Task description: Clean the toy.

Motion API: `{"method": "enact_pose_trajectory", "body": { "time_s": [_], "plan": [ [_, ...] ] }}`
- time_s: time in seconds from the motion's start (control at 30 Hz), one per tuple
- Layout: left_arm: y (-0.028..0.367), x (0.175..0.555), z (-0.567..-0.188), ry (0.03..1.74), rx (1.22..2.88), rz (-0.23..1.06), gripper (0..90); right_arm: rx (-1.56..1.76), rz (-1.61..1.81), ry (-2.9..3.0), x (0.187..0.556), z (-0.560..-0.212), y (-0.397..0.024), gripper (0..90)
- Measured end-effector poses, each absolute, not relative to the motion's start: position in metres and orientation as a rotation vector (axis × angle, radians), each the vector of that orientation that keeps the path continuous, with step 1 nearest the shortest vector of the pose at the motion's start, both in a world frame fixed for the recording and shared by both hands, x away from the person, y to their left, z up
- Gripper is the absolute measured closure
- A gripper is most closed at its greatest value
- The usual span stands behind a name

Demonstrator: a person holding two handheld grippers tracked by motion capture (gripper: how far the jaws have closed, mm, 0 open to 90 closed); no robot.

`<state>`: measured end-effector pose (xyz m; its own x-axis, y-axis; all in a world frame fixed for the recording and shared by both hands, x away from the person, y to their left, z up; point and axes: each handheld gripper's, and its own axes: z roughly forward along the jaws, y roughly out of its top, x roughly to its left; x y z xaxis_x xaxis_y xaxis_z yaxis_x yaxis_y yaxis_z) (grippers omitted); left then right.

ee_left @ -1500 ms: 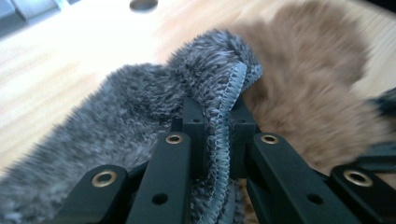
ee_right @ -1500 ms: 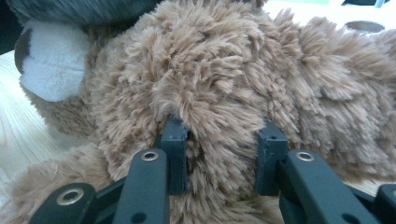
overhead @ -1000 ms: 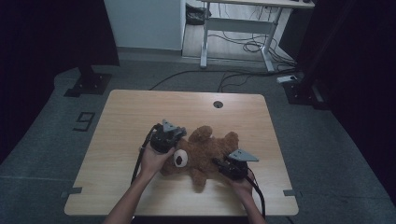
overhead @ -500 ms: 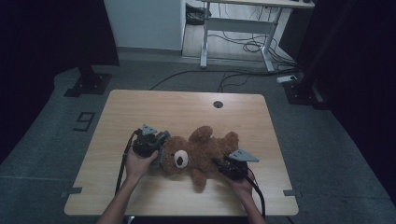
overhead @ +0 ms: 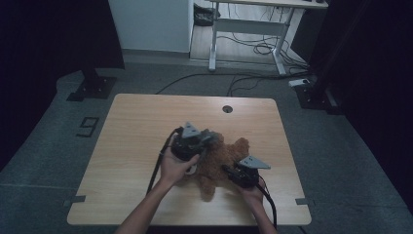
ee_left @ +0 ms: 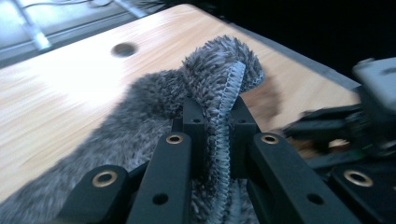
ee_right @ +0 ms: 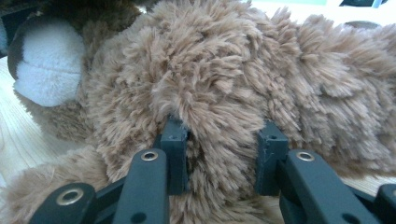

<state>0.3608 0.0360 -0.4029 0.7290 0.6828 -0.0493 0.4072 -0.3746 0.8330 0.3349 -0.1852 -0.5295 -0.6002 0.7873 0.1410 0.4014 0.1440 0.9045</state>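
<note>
A: From the high view, what do you get?

B: A brown teddy bear lying on the wooden table, a little right of and below the frame's centre. The left gripper sits over the bear's upper left part, and the right gripper presses in from the lower right. What the jaws are doing is hard to tell from there.

A: And the left gripper view?

B: It settles that. The left gripper is clamped tight on a grey fuzzy cloth with a stitched edge, which stands up between the pads at the centre of the frame. The cloth drapes down toward the lower left. The other gripper is a blur at the right edge.

A: The right gripper view?

B: The right gripper is pinching a tuft of the bear's brown fur at lower centre. The bear's white muzzle shows at upper left, a detail hidden from above by the hand.
</note>
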Motion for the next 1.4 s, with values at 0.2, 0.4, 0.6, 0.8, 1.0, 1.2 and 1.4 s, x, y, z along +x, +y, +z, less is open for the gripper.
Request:
{"method": "enact_pose_trajectory", "body": {
  "time_s": [0.2, 0.4, 0.6, 0.8, 1.0, 1.2, 1.4],
  "plan": [
    [-0.024, 0.363, -0.405, 0.763, 2.061, 0.367, 81.2, 1.142, 1.445, 2.055, 0.334, -0.53, -0.185, 63.9],
    [-0.059, 0.388, -0.431, 0.809, 2.181, 0.338, 81.2, 1.14, 1.443, 2.043, 0.332, -0.531, -0.184, 63.9],
    [-0.064, 0.394, -0.45, 0.809, 2.261, 0.362, 80.8, 1.141, 1.438, 2.048, 0.332, -0.532, -0.184, 63.9],
    [-0.054, 0.397, -0.446, 0.852, 2.246, 0.371, 80.9, 1.14, 1.432, 2.045, 0.332, -0.532, -0.183, 63.8],
    [-0.035, 0.402, -0.443, 0.894, 2.225, 0.415, 81.0, 1.143, 1.433, 2.042, 0.332, -0.532, -0.183, 63.9],
    [-0.004, 0.408, -0.446, 0.975, 2.231, 0.507, 81.0, 1.146, 1.434, 2.037, 0.333, -0.532, -0.183, 63.9],
    [0.034, 0.411, -0.454, 1.042, 2.191, 0.425, 81.0, 1.143, 1.43, 2.039, 0.333, -0.532, -0.182, 63.8]
  ]
}}
